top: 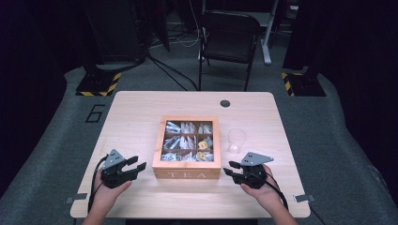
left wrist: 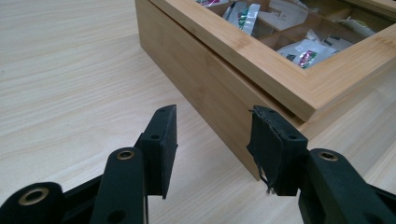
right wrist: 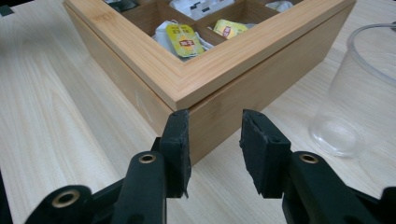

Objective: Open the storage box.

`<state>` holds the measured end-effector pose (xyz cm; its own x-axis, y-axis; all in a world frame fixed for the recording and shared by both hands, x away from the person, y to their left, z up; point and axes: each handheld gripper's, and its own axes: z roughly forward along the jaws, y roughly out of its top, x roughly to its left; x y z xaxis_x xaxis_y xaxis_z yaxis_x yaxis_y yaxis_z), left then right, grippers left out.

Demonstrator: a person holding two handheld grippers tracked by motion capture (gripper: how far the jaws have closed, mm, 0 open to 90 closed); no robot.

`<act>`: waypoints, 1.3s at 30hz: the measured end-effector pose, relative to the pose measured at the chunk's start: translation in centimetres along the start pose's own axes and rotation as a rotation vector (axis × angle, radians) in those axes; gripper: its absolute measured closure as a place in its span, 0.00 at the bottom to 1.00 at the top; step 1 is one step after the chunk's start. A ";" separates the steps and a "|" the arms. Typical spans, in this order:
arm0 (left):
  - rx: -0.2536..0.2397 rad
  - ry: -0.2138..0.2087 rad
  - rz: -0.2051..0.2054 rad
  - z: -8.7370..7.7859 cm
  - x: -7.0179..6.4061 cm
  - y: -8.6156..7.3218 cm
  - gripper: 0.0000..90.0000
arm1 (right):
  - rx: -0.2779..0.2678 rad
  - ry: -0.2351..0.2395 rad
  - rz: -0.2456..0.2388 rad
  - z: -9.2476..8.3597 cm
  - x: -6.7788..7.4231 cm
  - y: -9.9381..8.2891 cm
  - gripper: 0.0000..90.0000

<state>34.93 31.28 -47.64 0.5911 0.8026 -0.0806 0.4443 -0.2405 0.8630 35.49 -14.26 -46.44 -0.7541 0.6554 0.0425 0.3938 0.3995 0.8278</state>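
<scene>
Flanking the closed tea box (top: 187, 174) at the table's (top: 141, 112) middle, the left gripper (top: 135, 169) and right gripper (top: 231, 171) hang parted and empty (lid unopened, cup (top: 237, 140) bare), so everything remains.

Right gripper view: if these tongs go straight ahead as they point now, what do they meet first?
Most likely the near corner of the light wooden tea box, just under its glass-paned lid; the open right tongs frame that corner.

tea box (top: 187, 174) centre; cup (top: 237, 140) close right.
</scene>
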 end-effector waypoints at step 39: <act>-0.012 -0.053 0.032 0.3 -1.3 0.0 0.59 | -0.029 0.056 -0.004 1.3 0.9 1.2 0.79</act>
<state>34.34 30.11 -47.67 0.6402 0.7641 -0.0790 0.4166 -0.2589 0.8714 35.96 -12.40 -46.18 -0.7838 0.6171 0.0699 0.3765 0.3828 0.8436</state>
